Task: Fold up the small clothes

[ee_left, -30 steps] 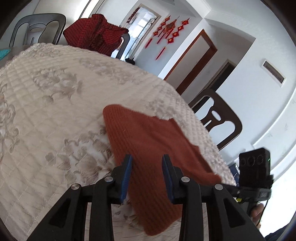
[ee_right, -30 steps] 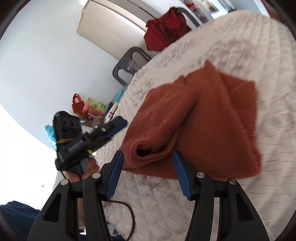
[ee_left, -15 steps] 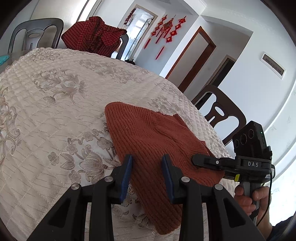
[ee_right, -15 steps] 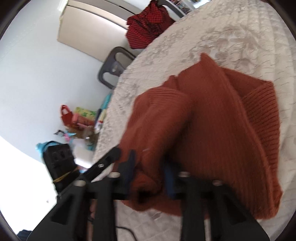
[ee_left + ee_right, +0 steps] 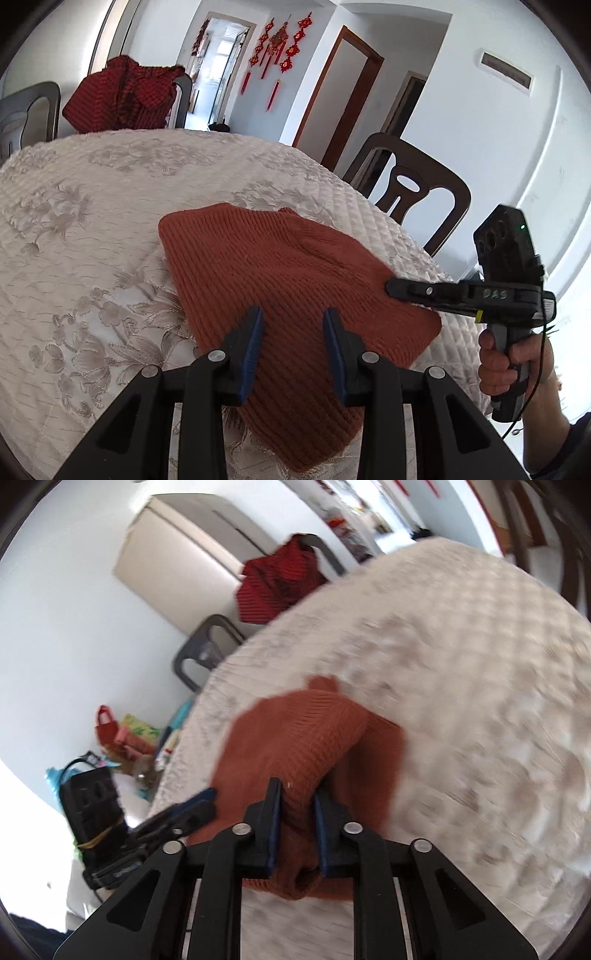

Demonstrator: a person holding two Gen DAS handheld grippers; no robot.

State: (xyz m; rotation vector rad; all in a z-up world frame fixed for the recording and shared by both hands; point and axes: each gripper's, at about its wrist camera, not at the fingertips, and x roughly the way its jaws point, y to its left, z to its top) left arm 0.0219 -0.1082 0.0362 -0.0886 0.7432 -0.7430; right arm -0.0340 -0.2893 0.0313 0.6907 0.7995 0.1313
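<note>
A rust-orange knitted garment [image 5: 280, 280] lies folded on the quilted cream tablecloth [image 5: 92, 221]. My left gripper [image 5: 292, 325] is open, hovering over the garment's near edge. My right gripper [image 5: 297, 797] is shut on a bunched fold of the garment [image 5: 295, 746] and lifts it off the cloth. In the left wrist view the right gripper [image 5: 391, 286] enters from the right and meets the garment's right edge. The left gripper [image 5: 195, 805] shows at the left of the blurred right wrist view.
A dark wooden chair [image 5: 410, 192] stands at the table's far right edge. A red checked garment [image 5: 122, 96] hangs over a grey chair at the back. Bags and clutter [image 5: 125, 734] sit on the floor beyond the table's left edge.
My right gripper closed on the garment's folded edge and raised it. My left gripper stayed open over the near edge, with the view tilting slightly.
</note>
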